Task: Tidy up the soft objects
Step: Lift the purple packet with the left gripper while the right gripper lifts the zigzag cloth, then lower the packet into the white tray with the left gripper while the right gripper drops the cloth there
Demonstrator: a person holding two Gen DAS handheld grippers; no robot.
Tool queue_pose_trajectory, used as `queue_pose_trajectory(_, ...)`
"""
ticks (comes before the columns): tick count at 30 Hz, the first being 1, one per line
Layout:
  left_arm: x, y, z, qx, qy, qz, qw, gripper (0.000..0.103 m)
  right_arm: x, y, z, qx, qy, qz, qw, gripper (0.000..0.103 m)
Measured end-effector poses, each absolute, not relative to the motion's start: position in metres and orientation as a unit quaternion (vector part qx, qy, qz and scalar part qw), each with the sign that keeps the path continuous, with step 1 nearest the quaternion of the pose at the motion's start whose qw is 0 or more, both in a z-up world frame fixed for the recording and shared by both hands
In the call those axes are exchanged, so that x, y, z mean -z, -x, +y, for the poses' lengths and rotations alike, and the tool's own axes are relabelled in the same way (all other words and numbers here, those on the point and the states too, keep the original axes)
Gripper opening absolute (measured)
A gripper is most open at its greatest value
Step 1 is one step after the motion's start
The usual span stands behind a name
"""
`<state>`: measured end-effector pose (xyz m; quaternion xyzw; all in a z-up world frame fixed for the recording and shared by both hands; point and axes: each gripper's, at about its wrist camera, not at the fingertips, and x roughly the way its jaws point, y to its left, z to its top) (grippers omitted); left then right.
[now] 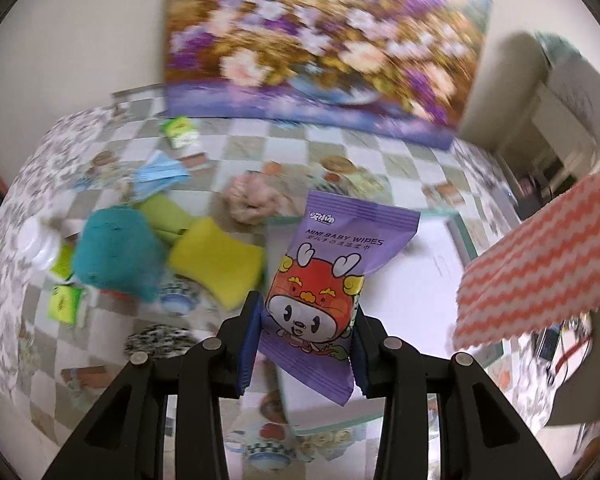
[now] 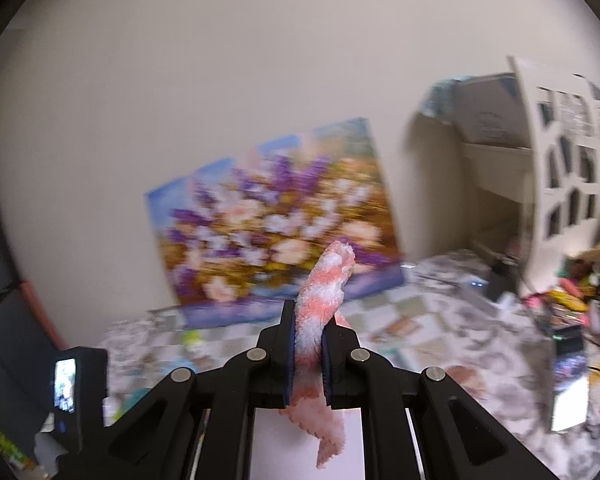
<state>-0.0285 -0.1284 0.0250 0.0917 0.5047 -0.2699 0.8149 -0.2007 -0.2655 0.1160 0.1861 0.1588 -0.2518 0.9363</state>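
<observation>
Carrying two soft items at once, a person works partway through a tabletop sort. At lower centre of the left wrist view, the left gripper (image 1: 306, 334) is clamped on a purple wipes pack (image 1: 324, 264), its blue pads pressing the pack's lower sides while the upper half stands clear above the jaws, over a white tray (image 1: 466, 240) with a pale green rim. At lower centre of the right wrist view, the right gripper (image 2: 307, 354) pinches a red-and-white cloth (image 2: 320, 312) between nearly closed jaws; one end curls up past the fingertips, the other hangs below them. That cloth also shows at the right edge of the left view, above the tray. Neither item is set down yet, and the visible part of the tray looks bare, so the job appears to be in its early stages. Still loose on the checked table (image 1: 380, 148) at centre left are a teal plush (image 1: 116, 252), a yellow sponge (image 1: 216, 260), a green sponge (image 1: 168, 212), a pink scrunchie (image 1: 252, 200), a blue mask (image 1: 160, 176) and small green packets (image 1: 180, 132).
</observation>
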Motion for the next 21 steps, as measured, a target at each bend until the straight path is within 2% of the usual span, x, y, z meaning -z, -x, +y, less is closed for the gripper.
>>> queue_pose_trajectory(11, 0.025, 0.062, -0.184, 0.314, -0.162, 0.527, 0.773, 0.041, -0.089, 0.225, -0.311, 0.361, -0.168, 0.215, 0.892, 0.011)
queue_pose_trajectory(21, 0.061, 0.054, -0.188, 0.298, -0.176, 0.56, 0.753, 0.041, -0.051, 0.189, -0.313, 0.316, -0.182, 0.29, 0.885, 0.011)
